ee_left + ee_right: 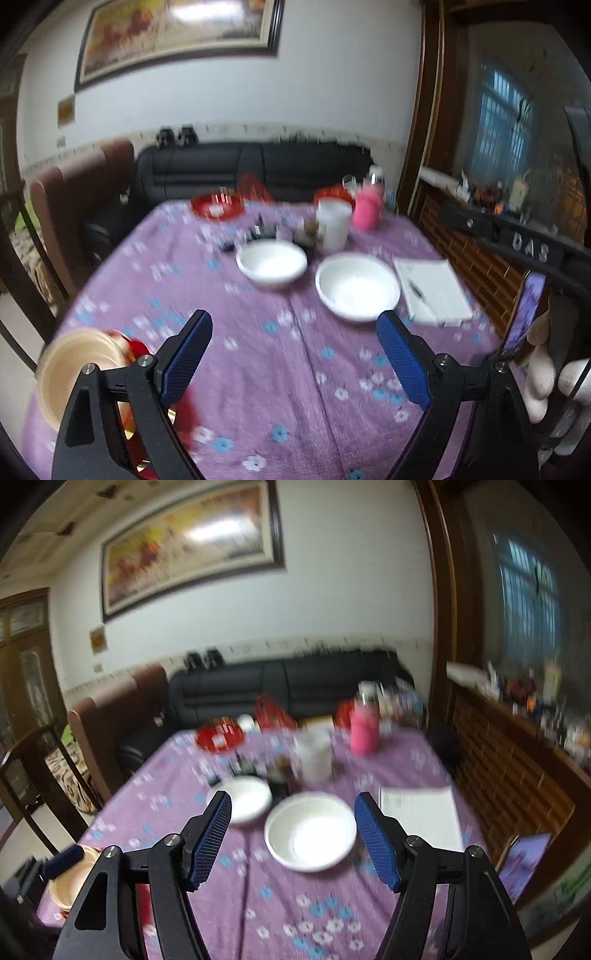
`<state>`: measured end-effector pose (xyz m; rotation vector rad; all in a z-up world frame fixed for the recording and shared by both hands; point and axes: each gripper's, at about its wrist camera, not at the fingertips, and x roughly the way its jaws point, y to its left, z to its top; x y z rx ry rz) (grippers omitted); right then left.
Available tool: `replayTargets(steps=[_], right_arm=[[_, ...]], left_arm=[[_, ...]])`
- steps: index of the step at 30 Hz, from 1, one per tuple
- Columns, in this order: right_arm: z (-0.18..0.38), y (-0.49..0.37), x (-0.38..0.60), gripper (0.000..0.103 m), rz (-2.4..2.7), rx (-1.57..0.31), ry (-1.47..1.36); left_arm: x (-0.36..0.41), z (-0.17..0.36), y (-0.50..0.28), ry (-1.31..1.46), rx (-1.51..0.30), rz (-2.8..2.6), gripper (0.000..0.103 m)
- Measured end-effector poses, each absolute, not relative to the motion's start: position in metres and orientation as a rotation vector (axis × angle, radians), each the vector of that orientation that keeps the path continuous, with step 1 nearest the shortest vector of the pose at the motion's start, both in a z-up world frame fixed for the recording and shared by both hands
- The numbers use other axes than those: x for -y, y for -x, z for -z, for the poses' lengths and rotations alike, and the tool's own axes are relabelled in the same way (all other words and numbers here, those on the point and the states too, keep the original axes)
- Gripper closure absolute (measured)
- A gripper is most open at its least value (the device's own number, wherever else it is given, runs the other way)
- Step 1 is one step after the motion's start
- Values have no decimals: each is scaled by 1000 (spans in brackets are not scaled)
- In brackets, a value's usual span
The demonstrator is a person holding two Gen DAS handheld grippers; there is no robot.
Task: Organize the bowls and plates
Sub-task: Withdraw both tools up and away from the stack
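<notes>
Two white bowls sit on the purple flowered tablecloth: a near one and a farther left one. A cream and red bowl stack sits at the table's near left edge, partly hidden by the gripper frames. My left gripper is open and empty above the cloth, short of the white bowls. My right gripper is open and empty, its fingers framing the near white bowl from above and behind. Both views are blurred.
A white tub, a pink bottle, a red plate and small dark items stand at the far end. A notepad with a pen lies right of the bowls. A wooden chair stands at left, a sofa behind.
</notes>
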<state>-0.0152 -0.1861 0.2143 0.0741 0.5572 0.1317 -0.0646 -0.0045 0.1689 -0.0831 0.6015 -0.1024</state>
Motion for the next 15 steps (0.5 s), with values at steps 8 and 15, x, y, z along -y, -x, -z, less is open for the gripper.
replayTargets(steps=[8,15], right_arm=[[-142,-36,204,30,-82,-709,-133],[-110,-70,195,33,-82,-771,-123]], left_arm=[[2,-88,18,196,-749,106,13],[-11,-60,-6,207,-737,46,13]])
